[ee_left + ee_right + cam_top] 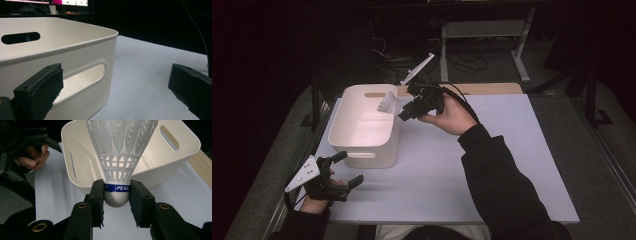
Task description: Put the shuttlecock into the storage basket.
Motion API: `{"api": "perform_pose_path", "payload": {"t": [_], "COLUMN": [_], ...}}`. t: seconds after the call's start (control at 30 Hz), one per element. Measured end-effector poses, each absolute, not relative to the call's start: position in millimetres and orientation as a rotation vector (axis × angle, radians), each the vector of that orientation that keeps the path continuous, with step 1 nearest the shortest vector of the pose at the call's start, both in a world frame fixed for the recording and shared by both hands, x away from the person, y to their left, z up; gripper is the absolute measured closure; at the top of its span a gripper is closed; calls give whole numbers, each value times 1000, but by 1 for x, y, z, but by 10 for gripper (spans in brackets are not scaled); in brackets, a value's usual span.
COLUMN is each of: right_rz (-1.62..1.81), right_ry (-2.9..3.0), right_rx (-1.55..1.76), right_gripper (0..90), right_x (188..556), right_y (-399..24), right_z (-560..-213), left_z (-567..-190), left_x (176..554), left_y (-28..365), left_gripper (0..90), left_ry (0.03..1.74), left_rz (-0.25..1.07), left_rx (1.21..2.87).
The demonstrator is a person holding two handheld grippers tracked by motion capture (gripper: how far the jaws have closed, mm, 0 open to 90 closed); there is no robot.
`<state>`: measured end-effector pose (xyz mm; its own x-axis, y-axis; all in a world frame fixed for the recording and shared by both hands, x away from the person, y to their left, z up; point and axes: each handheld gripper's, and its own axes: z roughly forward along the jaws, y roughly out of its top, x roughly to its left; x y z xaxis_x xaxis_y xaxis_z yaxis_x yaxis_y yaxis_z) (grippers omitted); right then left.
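While over bin [175, 160], shuttlecock [117, 165] sits clamped between right claw [116, 195] pads, apparently.

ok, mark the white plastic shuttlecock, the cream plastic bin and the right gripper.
white plastic shuttlecock [117, 162]: right gripper view, lattice skirt.
cream plastic bin [384, 145]: high view, near right wall.
right gripper [116, 196]: right gripper view, midway between fingertips, clamping the cork.

White bin [82, 45] beside wide-apart black jaws, on table [150, 75]
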<state>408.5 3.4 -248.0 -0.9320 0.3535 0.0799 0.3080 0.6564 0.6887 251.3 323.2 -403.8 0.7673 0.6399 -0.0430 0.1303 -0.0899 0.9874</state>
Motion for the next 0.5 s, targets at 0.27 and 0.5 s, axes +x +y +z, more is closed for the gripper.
{"api": "perform_pose_path", "payload": {"t": [0.27, 0.5], "right_rz": [1154, 1150], "right_ry": [2823, 2833], "right_rx": [535, 520], "right_gripper": [639, 639], "right_x": [410, 412], "right_y": [18, 27], "right_z": [-252, -252], "left_z": [-404, -404], "left_x": [251, 251], "left_y": [323, 323], "left_gripper": [0, 0], "left_ry": [625, 623], "left_rz": [474, 475], "left_rx": [1632, 1632]}}
